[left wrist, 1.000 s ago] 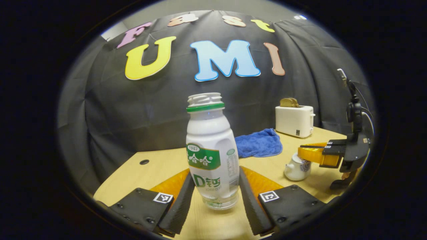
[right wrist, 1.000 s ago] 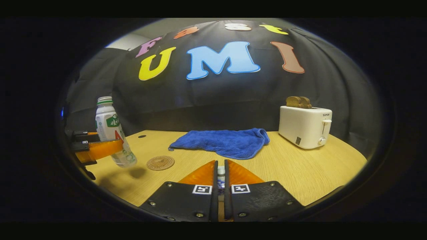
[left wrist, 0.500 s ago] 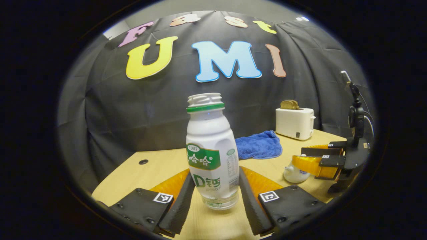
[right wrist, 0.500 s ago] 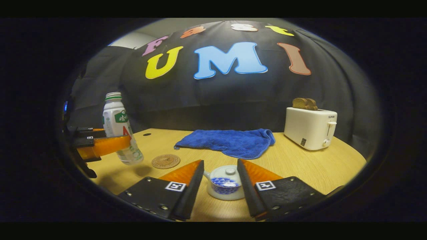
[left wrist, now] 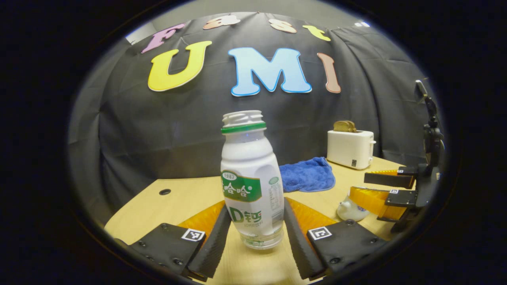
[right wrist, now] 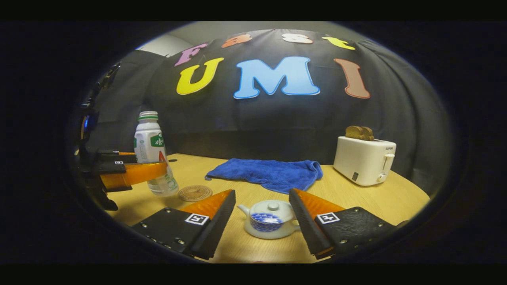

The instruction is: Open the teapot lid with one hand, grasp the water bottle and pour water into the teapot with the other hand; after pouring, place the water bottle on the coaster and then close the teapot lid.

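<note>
A white water bottle (left wrist: 251, 178) with a green neck ring and no cap stands between my left gripper's (left wrist: 256, 206) fingers, which are shut on its lower body. In the right gripper view the bottle (right wrist: 150, 146) leans slightly, just left of the round wooden coaster (right wrist: 195, 193), with the left gripper (right wrist: 158, 171) around it. The small white teapot (right wrist: 271, 223) with a blue pattern sits on the table with its lid on. My right gripper (right wrist: 262, 192) is open, one finger on each side of the teapot and apart from it. Seen from the left gripper view, the right gripper (left wrist: 358, 184) partly hides the teapot (left wrist: 348, 209).
A blue cloth (right wrist: 269, 174) lies crumpled at the back middle of the wooden table (right wrist: 376, 198). A white toaster (right wrist: 364, 160) with bread in it stands at the back right. A small dark hole (left wrist: 164, 192) marks the table's far left.
My right gripper was shut on the teapot lid's knob; it has opened and drawn back, and the lid sits on the pot. The bottle has come closer to the coaster and stands more upright.
</note>
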The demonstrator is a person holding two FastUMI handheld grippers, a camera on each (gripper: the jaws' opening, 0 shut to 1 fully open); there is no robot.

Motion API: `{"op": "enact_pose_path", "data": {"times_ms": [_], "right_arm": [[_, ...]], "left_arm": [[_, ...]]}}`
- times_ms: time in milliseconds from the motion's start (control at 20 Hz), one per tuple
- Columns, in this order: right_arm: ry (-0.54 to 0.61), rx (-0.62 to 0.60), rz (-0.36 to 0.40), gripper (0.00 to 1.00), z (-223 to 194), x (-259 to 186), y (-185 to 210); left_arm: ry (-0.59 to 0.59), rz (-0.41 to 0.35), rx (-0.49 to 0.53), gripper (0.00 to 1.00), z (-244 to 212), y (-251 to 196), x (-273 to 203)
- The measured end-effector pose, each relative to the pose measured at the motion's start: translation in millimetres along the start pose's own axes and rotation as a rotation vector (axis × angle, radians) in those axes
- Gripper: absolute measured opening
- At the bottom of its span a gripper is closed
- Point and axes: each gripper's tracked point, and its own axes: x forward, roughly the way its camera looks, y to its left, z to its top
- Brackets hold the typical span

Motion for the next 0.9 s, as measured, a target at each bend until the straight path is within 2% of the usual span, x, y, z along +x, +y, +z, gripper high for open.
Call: {"op": "enact_pose_path", "data": {"times_ms": [50,100,350,400,450,500,550,800,850,900], "right_arm": [[-0.005,0.005,-0.004,0.84,2,-1,-2],[-0.012,0.009,-0.011,0.84,4,-3,-4],[-0.039,0.035,-0.041,0.84,11,-8,-16],[-0.043,0.042,-0.046,0.84,12,-9,-18],[-0.046,0.046,-0.051,0.83,13,-9,-20],[-0.051,0.048,-0.057,0.83,15,-11,-22],[-0.055,0.048,-0.062,0.83,17,-12,-23],[-0.057,0.078,-0.064,0.84,18,-14,-27],[-0.063,0.081,-0.064,0.83,20,-15,-27],[-0.068,0.083,-0.066,0.83,22,-16,-28]], "left_arm": [[-0.003,0.001,-0.001,0.80,1,1,5],[-0.005,-0.001,0.000,0.85,2,1,8],[0.013,-0.002,-0.017,0.85,-2,2,31],[0.013,-0.002,-0.024,0.80,-3,2,36],[0.015,-0.002,-0.030,0.85,-4,2,41],[0.017,0.001,-0.034,0.80,-6,3,45],[0.023,0.006,-0.033,0.85,-9,3,48],[0.052,0.014,-0.016,0.85,-21,1,61],[0.055,0.017,-0.016,0.80,-23,1,64],[0.059,0.020,-0.015,0.85,-25,1,67]]}}
